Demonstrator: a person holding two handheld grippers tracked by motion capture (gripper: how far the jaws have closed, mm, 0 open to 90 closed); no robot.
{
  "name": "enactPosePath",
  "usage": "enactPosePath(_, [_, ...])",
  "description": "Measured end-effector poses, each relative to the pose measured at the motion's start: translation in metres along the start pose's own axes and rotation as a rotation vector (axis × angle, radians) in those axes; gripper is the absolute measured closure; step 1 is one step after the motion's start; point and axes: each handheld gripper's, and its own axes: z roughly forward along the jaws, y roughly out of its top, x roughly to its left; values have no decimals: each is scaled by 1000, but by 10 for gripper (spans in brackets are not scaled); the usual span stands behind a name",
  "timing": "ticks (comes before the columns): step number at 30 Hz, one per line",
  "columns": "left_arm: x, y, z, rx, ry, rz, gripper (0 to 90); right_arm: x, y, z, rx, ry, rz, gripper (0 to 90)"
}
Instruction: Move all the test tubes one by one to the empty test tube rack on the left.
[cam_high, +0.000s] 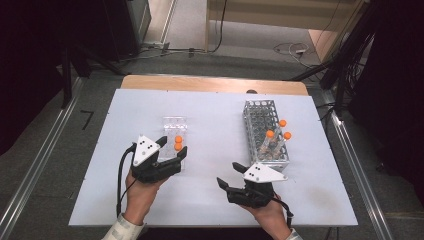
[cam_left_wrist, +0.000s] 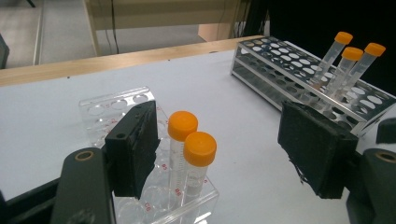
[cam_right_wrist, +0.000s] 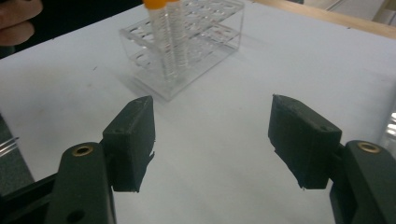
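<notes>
Two orange-capped tubes (cam_high: 178, 143) stand upright in the near end of a clear plastic rack (cam_high: 174, 122) at the table's left middle. My left gripper (cam_high: 173, 145) is at that end, open, with the two tubes (cam_left_wrist: 191, 140) between its jaws; the pads (cam_left_wrist: 133, 149) do not press on them. Three more orange-capped tubes (cam_high: 280, 131) lean in a metal grid rack (cam_high: 260, 115) on the right. My right gripper (cam_high: 227, 173) is open and empty over bare table near the front, pointing left toward the clear rack (cam_right_wrist: 210, 28).
The white table top (cam_high: 210, 100) has a wooden strip (cam_high: 215, 84) along its far edge. Dark stands and cables ring the table on the floor. The metal rack (cam_left_wrist: 280, 56) lies to the right of my left gripper's jaws.
</notes>
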Motion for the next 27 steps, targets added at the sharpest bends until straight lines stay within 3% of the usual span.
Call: enactPosePath(27, [5,-5,-6,2,20,-4,283,-64,-2,-27,-64,-226,96,334])
